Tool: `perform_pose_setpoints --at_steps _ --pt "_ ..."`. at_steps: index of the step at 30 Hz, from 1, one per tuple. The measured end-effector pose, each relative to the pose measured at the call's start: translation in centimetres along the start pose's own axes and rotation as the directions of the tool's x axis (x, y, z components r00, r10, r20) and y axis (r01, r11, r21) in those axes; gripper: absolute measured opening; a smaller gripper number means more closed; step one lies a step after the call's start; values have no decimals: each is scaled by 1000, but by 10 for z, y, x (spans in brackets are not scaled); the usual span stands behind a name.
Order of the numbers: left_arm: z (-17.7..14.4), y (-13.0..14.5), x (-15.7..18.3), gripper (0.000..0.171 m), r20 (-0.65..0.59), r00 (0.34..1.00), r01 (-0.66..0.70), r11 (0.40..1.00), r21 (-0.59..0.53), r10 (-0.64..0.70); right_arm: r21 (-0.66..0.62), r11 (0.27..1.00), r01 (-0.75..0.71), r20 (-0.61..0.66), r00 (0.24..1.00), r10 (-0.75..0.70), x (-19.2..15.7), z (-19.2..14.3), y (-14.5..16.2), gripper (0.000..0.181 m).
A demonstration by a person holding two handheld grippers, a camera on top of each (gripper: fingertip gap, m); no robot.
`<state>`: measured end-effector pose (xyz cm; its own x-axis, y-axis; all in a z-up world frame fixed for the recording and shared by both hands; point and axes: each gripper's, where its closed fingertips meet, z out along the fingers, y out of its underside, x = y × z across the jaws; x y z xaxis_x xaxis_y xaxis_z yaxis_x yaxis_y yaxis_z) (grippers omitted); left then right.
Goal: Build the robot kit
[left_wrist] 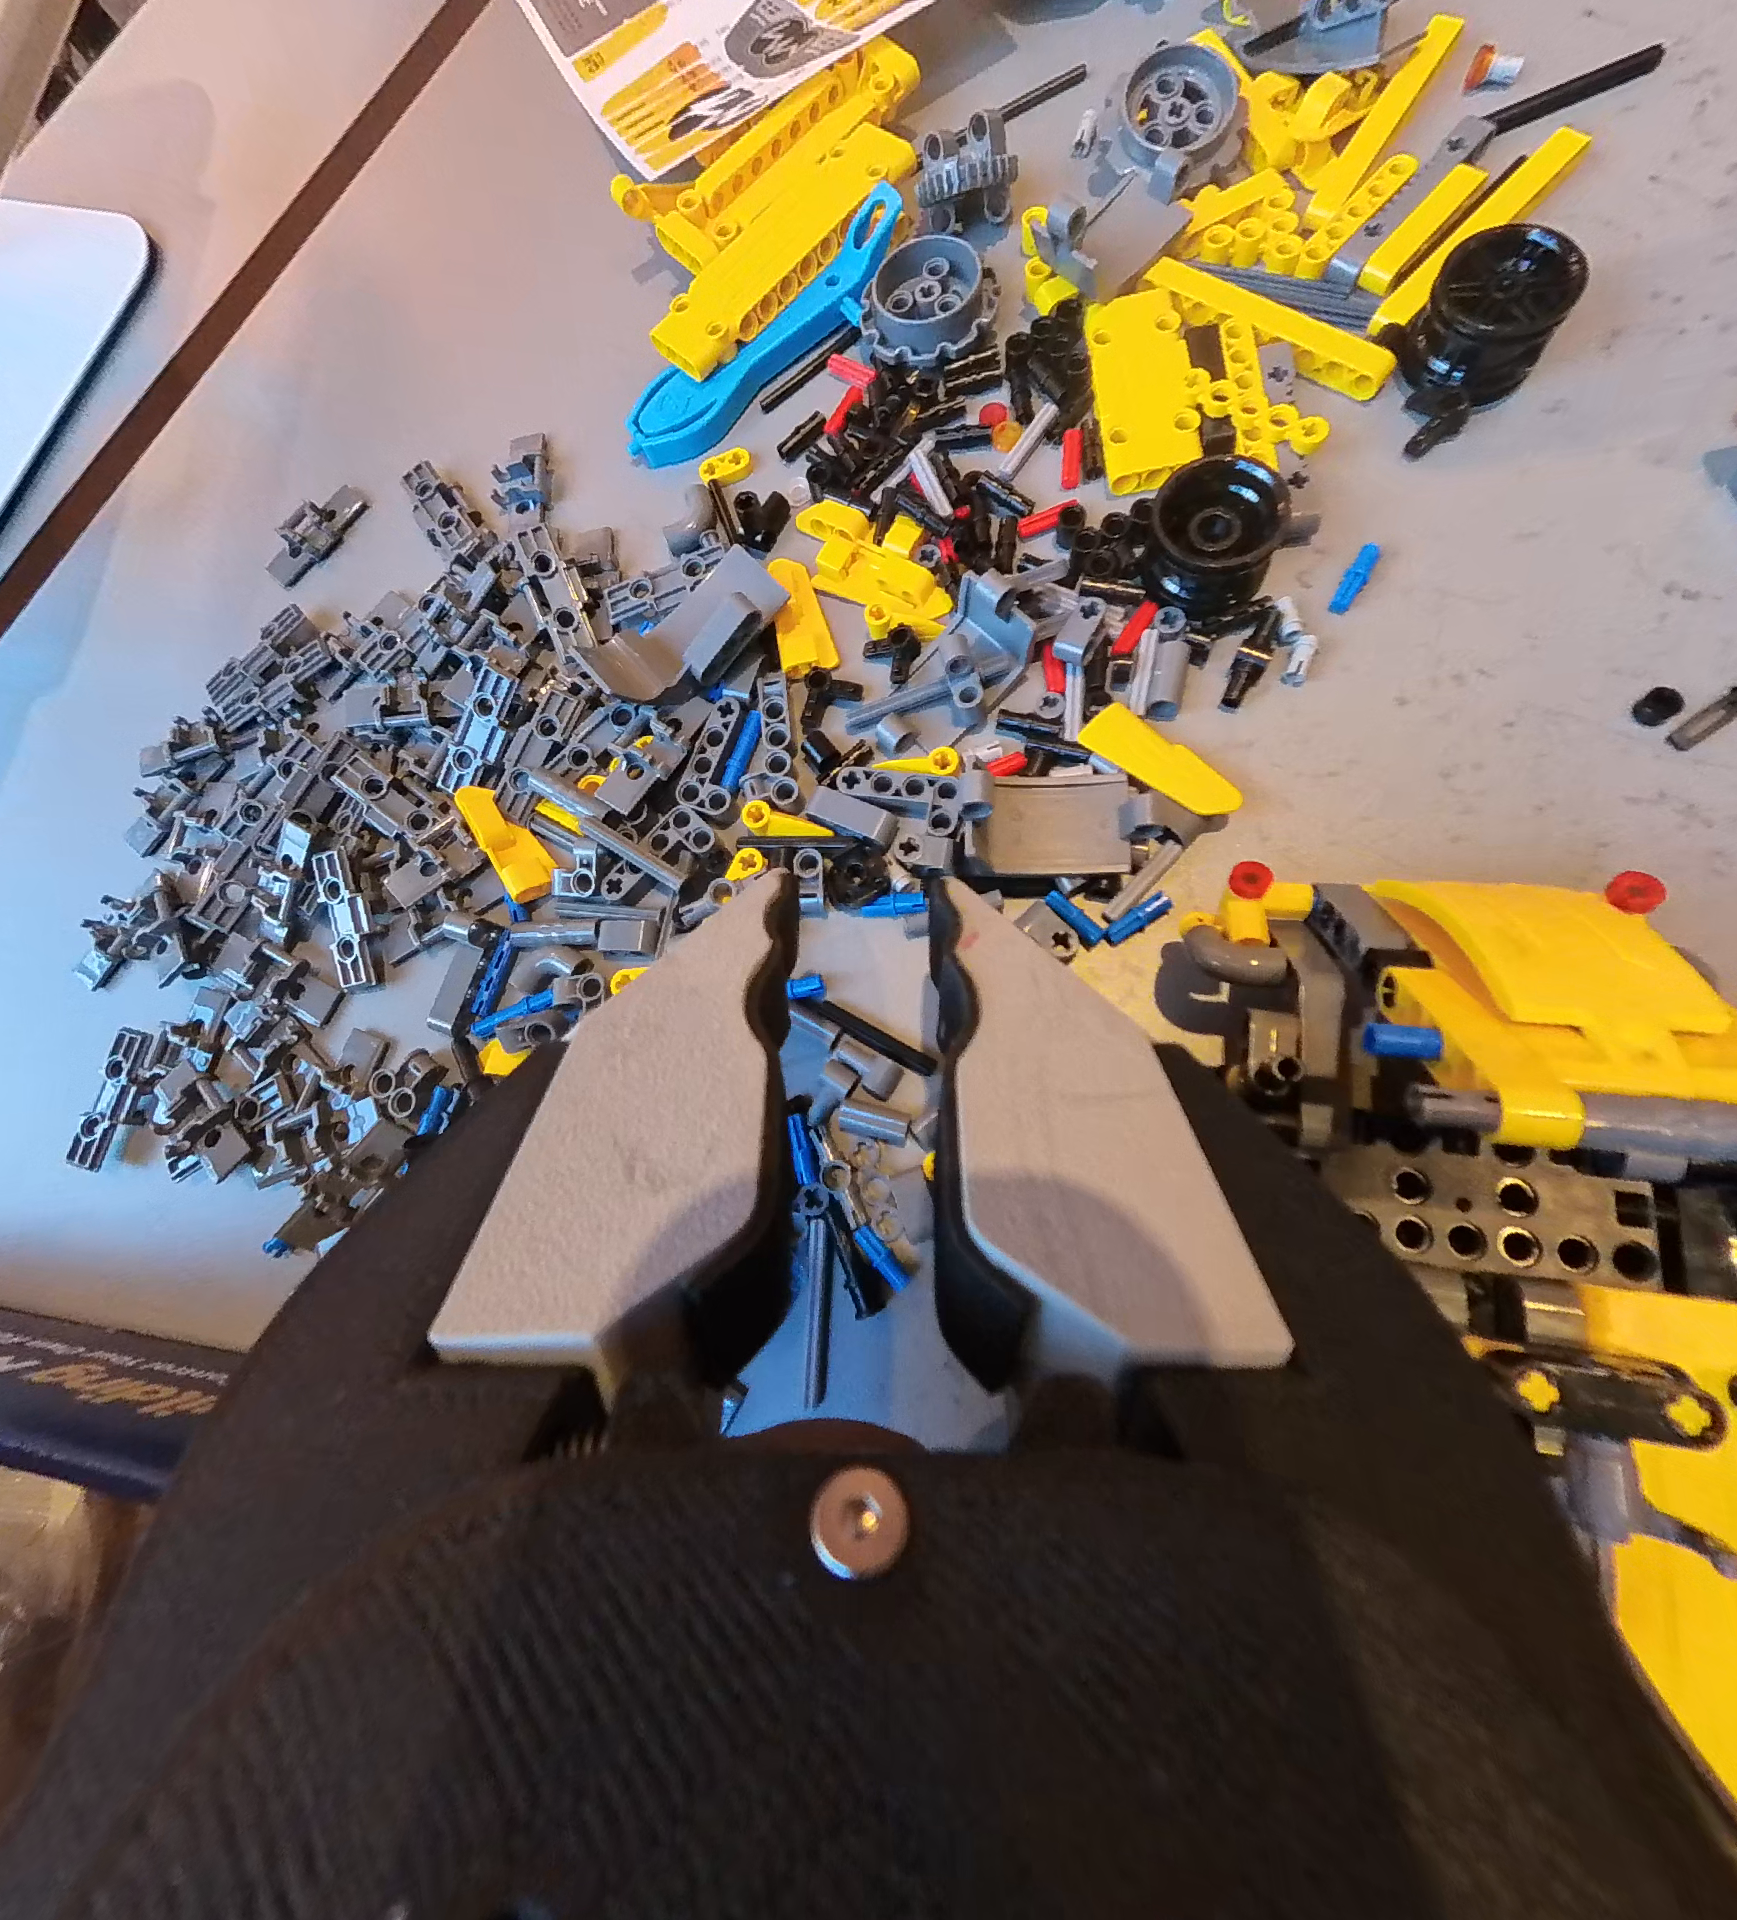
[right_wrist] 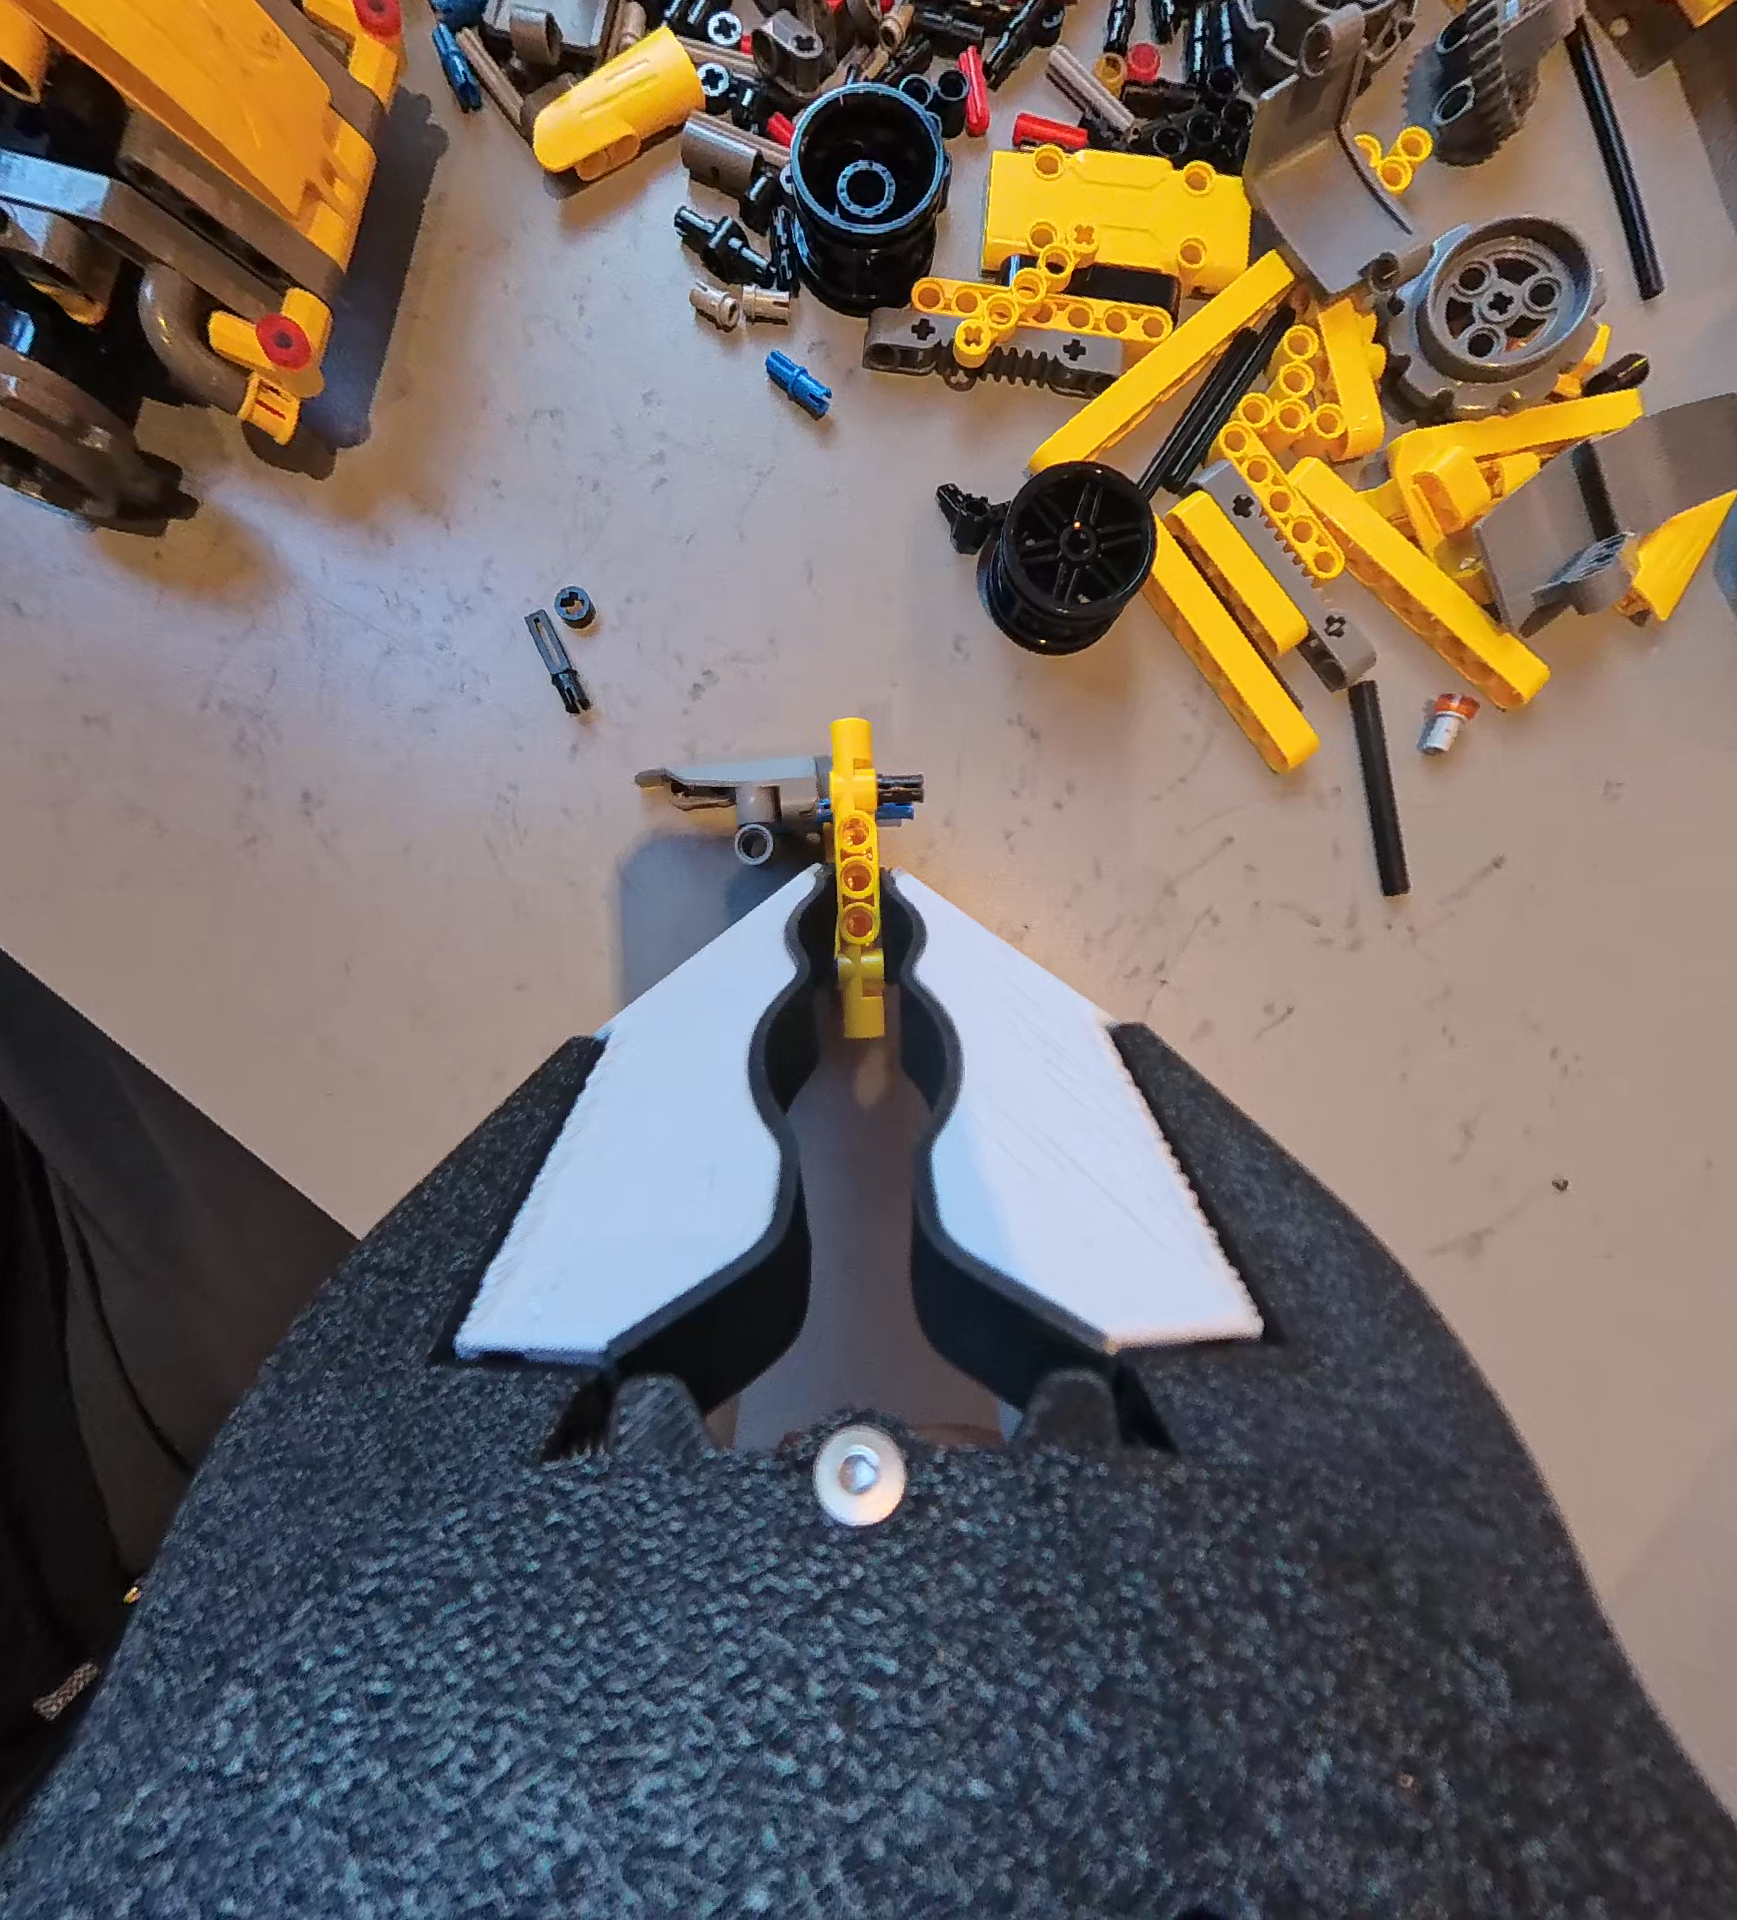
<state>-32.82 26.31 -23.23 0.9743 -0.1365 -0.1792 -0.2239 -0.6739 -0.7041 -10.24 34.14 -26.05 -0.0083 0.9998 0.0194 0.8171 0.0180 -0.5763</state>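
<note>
Over the grey table [left_wrist: 407, 343] my left gripper [left_wrist: 859, 896] hovers spread and empty above a heap of small grey pieces [left_wrist: 344, 831], with the half-built yellow model [left_wrist: 1529, 1049] just right of it. Only the right wrist view shows my right gripper [right_wrist: 856, 878] pinching a yellow beam [right_wrist: 856, 883] that carries a grey part [right_wrist: 739, 781] at its far end, above bare table; loose yellow beams [right_wrist: 1259, 520] lie far right.

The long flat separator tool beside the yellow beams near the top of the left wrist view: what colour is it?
Bright blue; left wrist view shows it best.
</note>
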Motion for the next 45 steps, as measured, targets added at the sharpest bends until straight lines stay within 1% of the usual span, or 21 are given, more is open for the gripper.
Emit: perform_pose_setpoints --at_steps 21,25,28,30,32,35,39,41,45 --pt "0 0 0 23 0 1000 0 1000 -1 0 25 1000 -12 3 1000 12 0 -3 0 9" --pt "-4 -3 -3 23 4 1000 11 1000 13 -11 77 996 -48 8 999 48 4 -10 -9 16" --pt "-8 -7 -4 23 4 1000 19 999 36 -19 144 987 -71 -27 997 75 13 -22 -15 19" --pt "-7 -6 -4 23 5 1000 18 999 32 -18 184 979 -92 -42 994 102 20 -28 -15 20" --pt "-3 -3 -5 23 7 1000 18 1000 15 -18 213 970 -121 -25 991 129 21 -32 -13 23" --pt "-1 -1 -6 24 9 1000 23 1000 8 -23 207 968 -144 21 990 143 16 -31 -4 30" --pt "-5 -3 -7 23 19 1000 16 1000 15 -16 187 976 -110 26 994 107 10 -26 3 31" --pt "-7 -6 -7 23 23 1000 17 999 29 -17 204 972 -116 49 993 109 6 -24 3 32" --pt "-11 -7 -10 23 33 999 16 999 31 -17 249 959 -137 77 990 122 3 -25 3 39"
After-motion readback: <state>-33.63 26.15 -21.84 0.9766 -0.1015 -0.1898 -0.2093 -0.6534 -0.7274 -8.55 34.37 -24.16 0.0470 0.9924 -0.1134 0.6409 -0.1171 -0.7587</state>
